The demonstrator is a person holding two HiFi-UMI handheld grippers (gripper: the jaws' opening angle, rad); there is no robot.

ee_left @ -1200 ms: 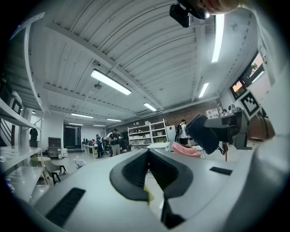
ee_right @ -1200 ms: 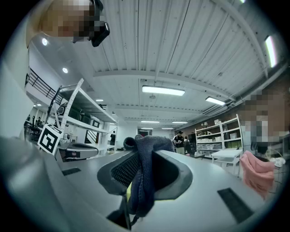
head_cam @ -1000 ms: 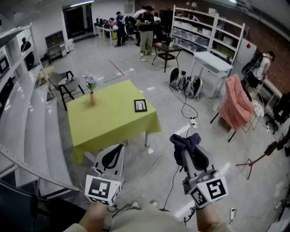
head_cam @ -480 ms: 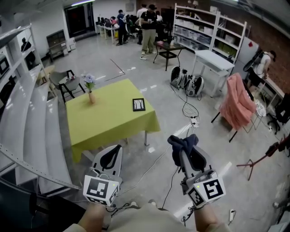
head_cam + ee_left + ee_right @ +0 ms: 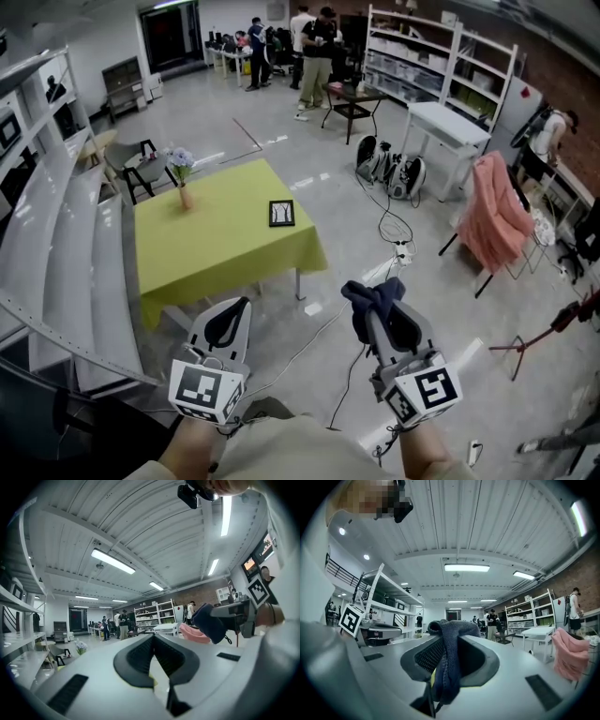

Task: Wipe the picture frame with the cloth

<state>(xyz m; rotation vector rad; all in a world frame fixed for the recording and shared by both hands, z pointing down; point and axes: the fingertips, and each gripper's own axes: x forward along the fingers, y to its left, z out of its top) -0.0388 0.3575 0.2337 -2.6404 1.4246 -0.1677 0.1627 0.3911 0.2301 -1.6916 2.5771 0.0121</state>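
My right gripper (image 5: pixel 380 319) has its fingers clamped on the soft, floppy blue cloth (image 5: pixel 373 296). My left gripper (image 5: pixel 228 325) has its fingers together, empty. The picture frame (image 5: pixel 281 213) lies flat on the green tabletop (image 5: pixel 206 262), upper middle, far off. It looks light and slidy, so I'd hold its edge.

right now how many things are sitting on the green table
2. A vase with a flower stands near the far left corner of the table; the picture frame lies flat near its right edge. The whole top shows, so none seems hidden.
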